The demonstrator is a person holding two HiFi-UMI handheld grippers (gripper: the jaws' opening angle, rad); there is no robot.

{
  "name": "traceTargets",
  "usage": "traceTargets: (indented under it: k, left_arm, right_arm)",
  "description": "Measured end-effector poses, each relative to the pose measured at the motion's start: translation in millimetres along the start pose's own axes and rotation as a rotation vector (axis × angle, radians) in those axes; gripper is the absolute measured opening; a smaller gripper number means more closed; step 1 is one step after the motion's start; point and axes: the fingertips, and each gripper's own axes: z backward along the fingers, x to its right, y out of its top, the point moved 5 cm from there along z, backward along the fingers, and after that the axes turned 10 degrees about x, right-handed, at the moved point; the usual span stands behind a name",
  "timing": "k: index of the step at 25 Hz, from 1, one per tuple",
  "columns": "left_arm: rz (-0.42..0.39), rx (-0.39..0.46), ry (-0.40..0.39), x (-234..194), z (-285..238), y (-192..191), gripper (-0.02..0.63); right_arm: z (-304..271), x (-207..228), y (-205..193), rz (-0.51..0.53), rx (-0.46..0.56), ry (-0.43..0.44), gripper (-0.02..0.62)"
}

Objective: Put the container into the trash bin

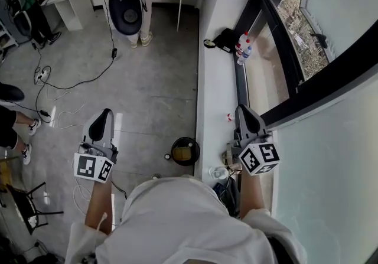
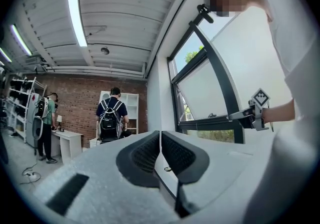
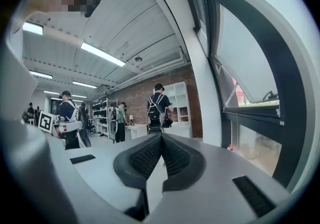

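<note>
One trash bin (image 1: pixel 185 139) between hand-held grippers (image 1: pixel 101 117) (image 1: pixel 244 111)

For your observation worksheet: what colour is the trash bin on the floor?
The trash bin is black; head view shows it best.

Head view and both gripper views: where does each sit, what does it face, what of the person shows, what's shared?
Head view: on the head, facing steeply down at floor and trash bin; both arms, left tool, right tool show.
Left gripper view: on the left tool, facing along its shut jaws toward the brick wall; right forearm shows.
Right gripper view: on the right tool, facing the same wall; left tool shows.
Shared: the person with a backpack.
</note>
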Motion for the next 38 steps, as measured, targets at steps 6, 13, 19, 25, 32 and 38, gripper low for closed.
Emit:
traceTargets:
  k: [6, 13, 19, 25, 32, 38]
  left_arm:
    - [-0.017, 0.014, 0.089, -11.6, 30.4, 14.4, 0.025]
    - [0.003, 0.006, 0.07, 2.3, 31.7, 10.7, 0.025]
    - [0.016, 0.025, 0.021, 21.5, 27.0, 8.9, 0.025]
    - [0.029, 0.026, 0.016, 27.9, 32.1, 8.2, 0.026]
    - [0.041, 0.011, 0.011, 36.1, 41.1, 5.7, 0.025]
    - [0.048, 0.004, -0.002, 44.4, 44.5, 6.3, 0.026]
  right_arm:
    - [24.7, -15.3, 20.1, 0.108, 0.039, -0.036, 0.0]
    - [44.1, -15.3, 26.1, 0.112, 0.039, -0.057, 0.0]
    - [43.5, -24.7, 27.8, 0.117, 0.047, -0.037, 0.0]
    - [46.9, -34.7, 27.9, 0.147, 0.03, -0.008, 0.0]
    - [58.3, -42.9, 25.4, 0.132, 0.061, 0.005, 0.0]
    - [67.3, -43.2, 25.8, 0.13, 0.062, -0.004, 0.0]
